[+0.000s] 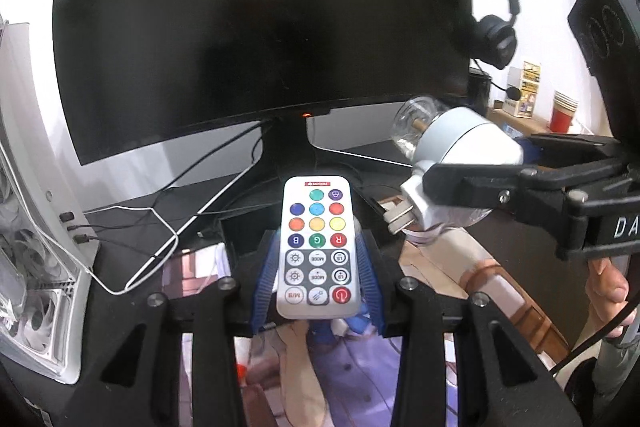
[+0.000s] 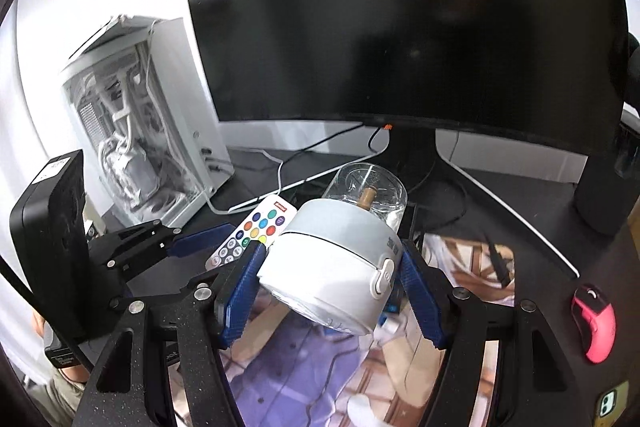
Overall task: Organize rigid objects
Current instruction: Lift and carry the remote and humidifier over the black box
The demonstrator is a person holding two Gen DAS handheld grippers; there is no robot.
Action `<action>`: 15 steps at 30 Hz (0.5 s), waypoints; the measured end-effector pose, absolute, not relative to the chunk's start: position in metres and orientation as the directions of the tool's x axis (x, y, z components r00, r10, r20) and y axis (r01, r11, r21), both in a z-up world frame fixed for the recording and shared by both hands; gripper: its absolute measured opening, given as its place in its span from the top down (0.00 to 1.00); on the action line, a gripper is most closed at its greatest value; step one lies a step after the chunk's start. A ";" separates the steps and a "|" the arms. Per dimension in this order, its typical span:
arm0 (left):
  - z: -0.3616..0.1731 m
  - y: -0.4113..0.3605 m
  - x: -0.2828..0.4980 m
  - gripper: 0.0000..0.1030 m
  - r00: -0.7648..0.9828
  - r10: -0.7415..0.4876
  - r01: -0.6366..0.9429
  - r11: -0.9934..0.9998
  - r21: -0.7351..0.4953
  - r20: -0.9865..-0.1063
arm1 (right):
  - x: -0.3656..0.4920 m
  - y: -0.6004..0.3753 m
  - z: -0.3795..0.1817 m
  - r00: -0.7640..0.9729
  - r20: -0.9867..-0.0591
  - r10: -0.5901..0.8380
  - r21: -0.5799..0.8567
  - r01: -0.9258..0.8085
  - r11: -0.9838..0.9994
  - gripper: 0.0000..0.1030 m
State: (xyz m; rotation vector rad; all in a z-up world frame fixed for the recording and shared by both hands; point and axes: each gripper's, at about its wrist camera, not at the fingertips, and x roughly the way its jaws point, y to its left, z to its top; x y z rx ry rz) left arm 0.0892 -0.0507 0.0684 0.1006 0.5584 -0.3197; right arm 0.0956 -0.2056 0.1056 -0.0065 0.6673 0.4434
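Both grippers are up in the air over the desk right now, each one carrying something. The left gripper point(image 1: 316, 267) is pinching a small white remote point(image 1: 316, 247) between its blue finger pads point(image 1: 266, 279), buttons facing up, colored ones toward the far end and the red power button nearest the camera. It's sitting in front of the big dark monitor point(image 1: 260, 35).

The right gripper point(image 2: 332, 283) is clamping a grey-white plug-in gadget point(image 2: 336, 263) with a clear glass jar point(image 2: 368, 187) on its far end, the whole thing tilting away from the camera. From the left wrist view you can see its two metal plug prongs point(image 1: 396, 219) sticking out toward the remote, close but not touching. The pads point(image 2: 240, 299) are squeezing the round white body from both sides.

Underneath both is a printed desk mat point(image 2: 320, 367). A white PC case point(image 2: 148, 131) is standing at the left, a pink mouse point(image 2: 594, 323) is lying off to the right, and a headset point(image 1: 494, 35) is hanging by the monitor's right edge.
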 end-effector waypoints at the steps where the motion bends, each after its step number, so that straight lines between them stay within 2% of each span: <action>1: 0.069 -0.050 0.093 0.63 0.803 -0.265 0.320 0.948 0.011 -0.533 | 0.100 -0.206 0.107 0.701 -0.596 0.391 0.133 -0.393 0.910 0.34; 15: 0.076 -0.043 0.114 0.63 0.804 -0.262 0.291 0.956 -0.032 -0.534 | 0.139 -0.210 0.109 0.708 -0.590 0.389 0.187 -0.349 0.918 0.34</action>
